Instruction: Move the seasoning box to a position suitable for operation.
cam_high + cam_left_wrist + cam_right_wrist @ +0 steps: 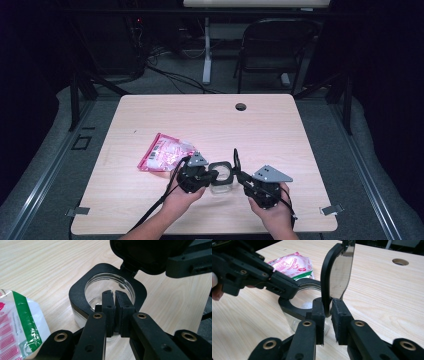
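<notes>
We see a clear jar [220,181] with a black square rim standing near the front edge of the worktop [280,130], between the two grippers. Its lid [338,275], black-framed with a see-through pane, is hinged to the rim and stands upright, swung open. In the left gripper view the jar [107,290] sits just beyond the fingers, its round mouth bare.

The left gripper [114,293] comes at the jar from its left side; its fingers are clenched on the near edge of the black rim, pads nearly together. The right gripper [328,306] comes from the other side, and its fingers grasp the lower edge of the raised lid, one pad on each face. In the high view the left gripper [212,175] and the right gripper [239,175] almost meet over the jar.

A pink-and-white packet [165,151] lies flat on the worktop just left of the left gripper, apart from the jar
</notes>
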`<state>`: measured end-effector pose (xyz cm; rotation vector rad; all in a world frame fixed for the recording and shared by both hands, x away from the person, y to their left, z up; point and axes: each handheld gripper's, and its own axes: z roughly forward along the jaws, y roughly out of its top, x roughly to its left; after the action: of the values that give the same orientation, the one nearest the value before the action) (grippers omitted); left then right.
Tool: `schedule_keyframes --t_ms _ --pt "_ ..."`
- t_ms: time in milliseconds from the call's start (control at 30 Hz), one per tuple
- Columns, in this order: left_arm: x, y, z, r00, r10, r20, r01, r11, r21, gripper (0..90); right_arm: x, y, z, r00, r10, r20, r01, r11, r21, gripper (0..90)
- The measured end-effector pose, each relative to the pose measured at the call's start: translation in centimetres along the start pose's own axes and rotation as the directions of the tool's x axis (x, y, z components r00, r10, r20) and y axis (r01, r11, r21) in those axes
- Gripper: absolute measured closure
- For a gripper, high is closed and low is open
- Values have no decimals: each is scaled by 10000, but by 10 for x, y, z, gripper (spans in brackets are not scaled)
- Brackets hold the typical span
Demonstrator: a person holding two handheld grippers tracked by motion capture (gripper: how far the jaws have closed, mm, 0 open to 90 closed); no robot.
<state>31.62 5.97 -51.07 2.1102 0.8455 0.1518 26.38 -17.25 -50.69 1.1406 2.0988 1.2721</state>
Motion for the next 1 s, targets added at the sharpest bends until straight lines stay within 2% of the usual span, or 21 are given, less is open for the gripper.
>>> schedule_keyframes --t_ms 33,67,100,200,500,600,767,833,900,967,1000 --pt "0 0 0 10000 0 0 0 10000 0 859 0 0 0 10000 0 0 0 10000 0 814" --pt "-1 -1 0 10000 44 5 -44 10000 46 859 -2 0 0 9997 231 -51 -232 9997 -23 826" --pt "-1 -1 0 10000 44 5 -44 10000 46 859 -2 0 0 9997 231 -51 -232 9997 -23 826" --pt "-2 -5 3 10000 -10 35 10 9998 182 855 -8 0 2 9977 648 -200 -647 9979 23 845" --pt "-6 -9 2 9998 -102 187 98 9998 180 835 -15 10 14 9975 621 -328 -614 9978 241 854" --pt "-6 -10 2 9995 -189 257 185 9997 173 828 -19 16 23 9955 786 -528 -766 9963 393 858" --pt "-8 -10 3 9997 -216 135 214 9997 143 811 -21 22 33 9943 886 -600 -862 9954 422 862" --pt "-8 -11 4 9992 -258 310 256 9996 70 807 -21 24 36 9942 899 -589 -873 9952 451 861" --pt "-8 -11 3 9992 -237 309 235 9997 50 795 -21 25 38 9937 939 -614 -914 9949 432 859" --pt "-6 -10 0 9990 -284 336 287 9996 -77 739 -21 24 38 9936 959 -597 -936 9948 389 860" --pt "-4 -9 -6 9991 -314 278 321 9992 -242 734 -21 23 38 9930 1029 -587 -1012 9944 300 860"
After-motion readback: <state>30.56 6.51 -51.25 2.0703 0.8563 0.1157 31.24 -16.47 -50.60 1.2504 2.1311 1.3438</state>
